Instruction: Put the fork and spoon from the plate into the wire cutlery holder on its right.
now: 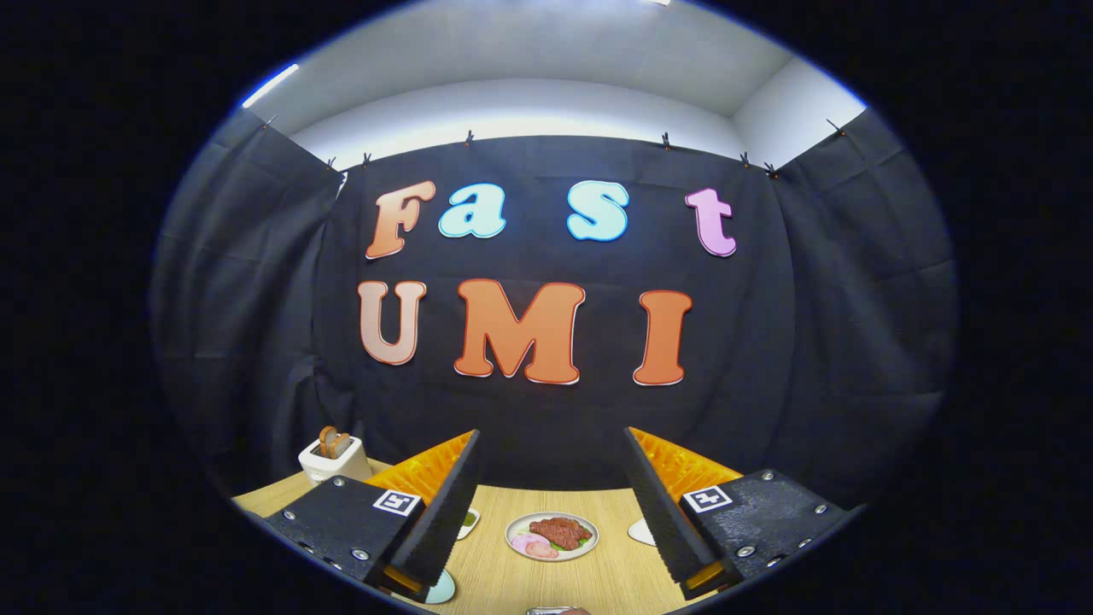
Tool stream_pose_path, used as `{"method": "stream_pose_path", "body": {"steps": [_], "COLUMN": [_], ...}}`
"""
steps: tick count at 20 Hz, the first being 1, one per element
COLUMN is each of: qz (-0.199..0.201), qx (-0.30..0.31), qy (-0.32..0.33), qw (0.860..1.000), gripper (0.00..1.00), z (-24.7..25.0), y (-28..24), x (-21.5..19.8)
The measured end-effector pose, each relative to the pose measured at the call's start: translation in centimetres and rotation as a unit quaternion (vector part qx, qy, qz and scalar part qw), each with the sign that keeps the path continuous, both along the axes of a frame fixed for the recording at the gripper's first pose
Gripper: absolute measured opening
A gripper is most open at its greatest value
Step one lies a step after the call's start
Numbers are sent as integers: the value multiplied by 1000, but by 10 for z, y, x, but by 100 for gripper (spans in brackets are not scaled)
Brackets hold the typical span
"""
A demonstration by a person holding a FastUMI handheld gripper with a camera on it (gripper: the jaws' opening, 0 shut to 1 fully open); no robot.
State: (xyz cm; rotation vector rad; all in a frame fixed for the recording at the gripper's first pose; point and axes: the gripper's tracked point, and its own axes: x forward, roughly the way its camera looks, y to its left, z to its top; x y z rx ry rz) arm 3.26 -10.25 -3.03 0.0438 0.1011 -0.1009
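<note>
The gripper (551, 504) has its fingers spread wide and empty, held high above the table (598, 581). Left of the food plate (552, 535) stands a toaster (334, 458); the plate lies between and below the fingers. I cannot make out fork, spoon or holder.

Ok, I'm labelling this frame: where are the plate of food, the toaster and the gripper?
plate of food (517, 539): gripper view, bare left rim.
toaster (335, 464): gripper view, white body.
gripper (551, 500): gripper view, midway between its open fingers.
</note>
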Motion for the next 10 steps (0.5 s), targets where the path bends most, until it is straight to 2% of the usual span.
{"method": "stream_pose_path", "body": {"steps": [3,10], "qz": [-1,0], "qx": [-17,-12], "qy": [-57,-80], "qw": [998,997], "gripper": [96,97], "z": [28,40], "y": [1,5], "x": [-1,-1]}}
